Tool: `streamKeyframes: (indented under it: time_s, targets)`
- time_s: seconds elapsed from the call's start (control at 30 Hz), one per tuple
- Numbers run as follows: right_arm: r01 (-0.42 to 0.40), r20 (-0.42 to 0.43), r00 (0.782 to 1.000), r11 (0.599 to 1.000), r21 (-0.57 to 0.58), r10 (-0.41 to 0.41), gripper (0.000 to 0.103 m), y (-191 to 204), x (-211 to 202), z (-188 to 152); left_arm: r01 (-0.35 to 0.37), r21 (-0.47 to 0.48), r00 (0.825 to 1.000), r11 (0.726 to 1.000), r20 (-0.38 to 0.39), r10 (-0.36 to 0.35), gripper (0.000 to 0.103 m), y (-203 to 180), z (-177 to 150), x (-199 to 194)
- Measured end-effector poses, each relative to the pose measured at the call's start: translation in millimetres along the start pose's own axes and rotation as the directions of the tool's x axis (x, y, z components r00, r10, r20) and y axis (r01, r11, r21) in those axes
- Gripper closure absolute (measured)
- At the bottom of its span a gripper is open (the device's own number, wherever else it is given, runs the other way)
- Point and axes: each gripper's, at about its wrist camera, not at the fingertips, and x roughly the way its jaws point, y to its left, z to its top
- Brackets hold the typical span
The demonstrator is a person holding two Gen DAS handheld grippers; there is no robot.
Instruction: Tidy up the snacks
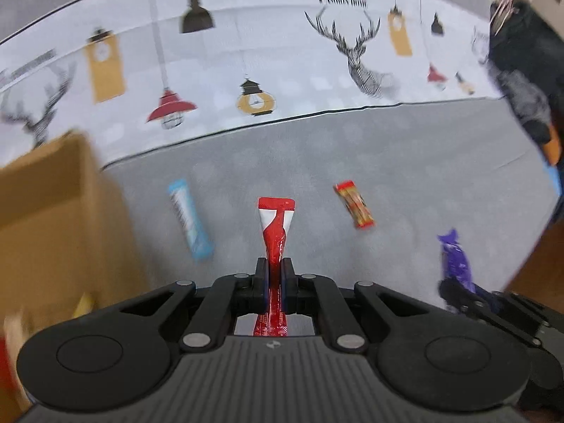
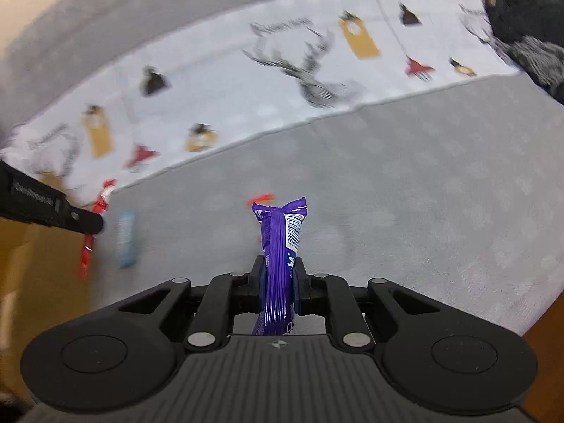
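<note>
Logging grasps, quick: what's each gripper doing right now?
Left gripper: closed on the red snack packet.
Right gripper: closed on the purple snack bar.

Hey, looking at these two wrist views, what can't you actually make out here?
- Inside of the brown cardboard box: left wrist view, cut off by the frame edge and motion-blurred.
- Print on the light blue snack bar: too blurred in both views.
- Lower end of the red snack stick: left wrist view, hidden between the left tongs.
- Brand name on the purple snack wrapper: right wrist view, partly covered by the right tongs.
</note>
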Motion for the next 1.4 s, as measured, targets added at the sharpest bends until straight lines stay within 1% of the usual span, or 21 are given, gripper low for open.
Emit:
streamKeyframes:
  time_s: [0.07, 0.13, 0.23, 0.33, 0.43, 0.57, 0.6, 0.67, 0.73, 0.83, 0.93, 1.07, 1.17, 1.4]
  targets:
    - [-0.039, 0.015, 0.999, 0.999, -0.034, 0.039, 0.088, 22, -28, -8, -0.008, -0.030, 1.000, 1.000, 0.017, 0.008, 0.097, 7, -25, -29]
    - [-0.079, 0.014, 0.997, 0.995, -0.053, 0.080, 0.088, 42, -52, -17, -0.035, -0.058, 0.998, 0.998, 0.040, 0.038, 0.097, 15, -50, -56]
    - [-0.135, 0.002, 0.991, 0.987, -0.082, 0.136, 0.088, 70, -83, -33, -0.060, -0.129, 0.996, 0.990, 0.066, 0.068, 0.097, 33, -89, -94]
    - [-0.190, -0.018, 0.982, 0.976, -0.103, 0.189, 0.088, 99, -110, -52, -0.094, -0.166, 0.991, 0.982, 0.081, 0.108, 0.097, 49, -124, -123]
    - [-0.225, -0.036, 0.974, 0.963, -0.152, 0.222, 0.088, 130, -133, -71, -0.138, -0.192, 0.982, 0.972, 0.097, 0.159, 0.097, 68, -158, -150]
    - [-0.281, -0.057, 0.960, 0.933, -0.226, 0.275, 0.088, 163, -158, -92, -0.169, -0.261, 0.969, 0.950, 0.132, 0.209, 0.097, 92, -198, -182]
    - [-0.288, -0.057, 0.957, 0.926, -0.244, 0.283, 0.088, 170, -163, -96, -0.177, -0.277, 0.966, 0.945, 0.134, 0.220, 0.097, 96, -207, -189]
    - [-0.291, -0.054, 0.956, 0.917, -0.274, 0.287, 0.088, 182, -171, -100, -0.169, -0.301, 0.962, 0.938, 0.159, 0.224, 0.097, 105, -223, -205]
    - [-0.296, -0.049, 0.954, 0.906, -0.301, 0.296, 0.088, 194, -179, -102, -0.176, -0.317, 0.953, 0.932, 0.183, 0.242, 0.097, 111, -235, -219]
    - [-0.310, -0.006, 0.945, 0.893, -0.326, 0.326, 0.088, 202, -196, -108, -0.177, -0.332, 0.945, 0.927, 0.207, 0.255, 0.097, 114, -247, -234]
    - [-0.315, -0.015, 0.945, 0.891, -0.326, 0.328, 0.088, 198, -204, -116, -0.171, -0.340, 0.938, 0.925, 0.230, 0.259, 0.097, 110, -256, -243]
    - [-0.299, -0.002, 0.950, 0.903, -0.307, 0.314, 0.088, 191, -213, -118, -0.150, -0.328, 0.942, 0.933, 0.240, 0.236, 0.097, 102, -265, -245]
    - [-0.296, 0.002, 0.950, 0.901, -0.317, 0.313, 0.088, 191, -217, -121, -0.150, -0.318, 0.942, 0.936, 0.241, 0.233, 0.097, 98, -270, -246]
    - [-0.294, -0.008, 0.951, 0.893, -0.339, 0.310, 0.088, 197, -217, -123, -0.152, -0.335, 0.939, 0.930, 0.244, 0.241, 0.097, 105, -274, -247]
